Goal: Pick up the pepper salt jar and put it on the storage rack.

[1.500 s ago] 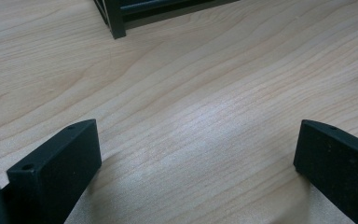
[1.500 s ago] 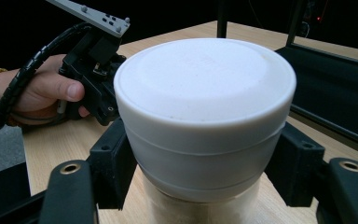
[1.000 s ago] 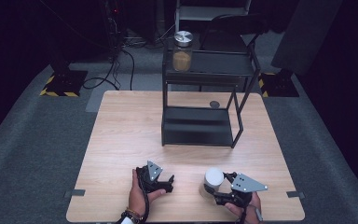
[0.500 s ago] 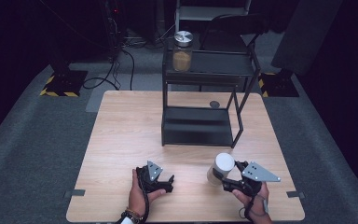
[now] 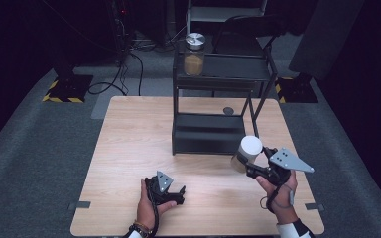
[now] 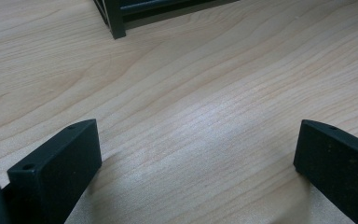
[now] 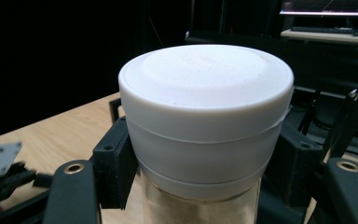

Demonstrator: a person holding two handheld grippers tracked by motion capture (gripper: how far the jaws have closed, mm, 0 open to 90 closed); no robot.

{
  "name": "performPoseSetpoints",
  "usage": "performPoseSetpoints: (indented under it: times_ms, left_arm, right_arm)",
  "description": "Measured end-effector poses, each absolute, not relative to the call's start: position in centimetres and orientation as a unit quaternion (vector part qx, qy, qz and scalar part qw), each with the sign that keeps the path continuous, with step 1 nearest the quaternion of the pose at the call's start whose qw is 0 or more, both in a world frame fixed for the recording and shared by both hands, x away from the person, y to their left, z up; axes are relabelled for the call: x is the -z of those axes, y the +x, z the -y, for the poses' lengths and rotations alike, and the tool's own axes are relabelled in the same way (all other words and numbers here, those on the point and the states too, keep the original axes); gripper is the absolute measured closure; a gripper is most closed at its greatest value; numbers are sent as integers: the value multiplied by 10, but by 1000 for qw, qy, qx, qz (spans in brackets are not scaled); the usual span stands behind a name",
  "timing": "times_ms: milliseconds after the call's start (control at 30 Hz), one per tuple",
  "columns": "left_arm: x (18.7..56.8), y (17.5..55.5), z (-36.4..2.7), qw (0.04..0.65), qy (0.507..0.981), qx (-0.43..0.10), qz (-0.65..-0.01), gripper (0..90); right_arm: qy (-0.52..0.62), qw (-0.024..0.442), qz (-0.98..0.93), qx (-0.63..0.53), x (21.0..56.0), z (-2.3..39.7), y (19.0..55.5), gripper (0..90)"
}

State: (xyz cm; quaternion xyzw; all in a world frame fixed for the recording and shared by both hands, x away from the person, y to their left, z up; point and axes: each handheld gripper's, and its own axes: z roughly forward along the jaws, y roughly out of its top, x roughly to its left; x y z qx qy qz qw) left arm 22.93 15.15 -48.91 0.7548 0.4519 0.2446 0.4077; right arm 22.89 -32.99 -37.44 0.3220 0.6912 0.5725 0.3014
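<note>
Right hand-held gripper (image 5: 248,167) around white-lidded jar (image 5: 246,153)

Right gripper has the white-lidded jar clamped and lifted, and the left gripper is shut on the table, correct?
Not quite: the left gripper is open, jaws wide apart over bare table, as the left gripper view shows. The right gripper does clamp the white-lidded jar, lifted.

The white-lidded jar's (image 7: 206,126) lower body is cut off by the right gripper view's bottom edge.

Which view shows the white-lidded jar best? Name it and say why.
The right gripper view: the jar sits close up, its white lid and sandy contents clear between the tongs. The high view shows it small, held above the table.
</note>
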Motion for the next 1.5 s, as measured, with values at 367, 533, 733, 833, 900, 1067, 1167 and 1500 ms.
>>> performPoseSetpoints:
  times_ms: [367,533,733,833,900,1067,1167,1500]
  left_arm:
    - [489,229,-151,408,755,-244,-452,5]
    - [489,230,-151,407,755,-244,-452,5]
    - [489,230,-151,407,755,-245,-452,5]
    - [489,230,-151,407,755,-245,-452,5]
    - [489,230,-151,407,755,-245,-452,5]
    - [489,230,-151,407,755,-245,-452,5]
    - [489,230,-151,407,755,-245,-452,5]
    - [489,230,-151,407,756,-244,-451,5]
  right_arm:
    - [328,327,-674,-577,336,324,246,341]
    - [332,335,-668,-576,320,320,253,341]
    - [340,345,-662,-572,299,317,259,341]
    - [348,352,-657,-568,286,314,262,341]
    - [350,354,-653,-570,281,314,264,341]
    - [357,369,-645,-566,265,310,268,341]
    - [361,372,-640,-568,258,309,272,341]
    - [368,388,-630,-564,236,306,282,341]
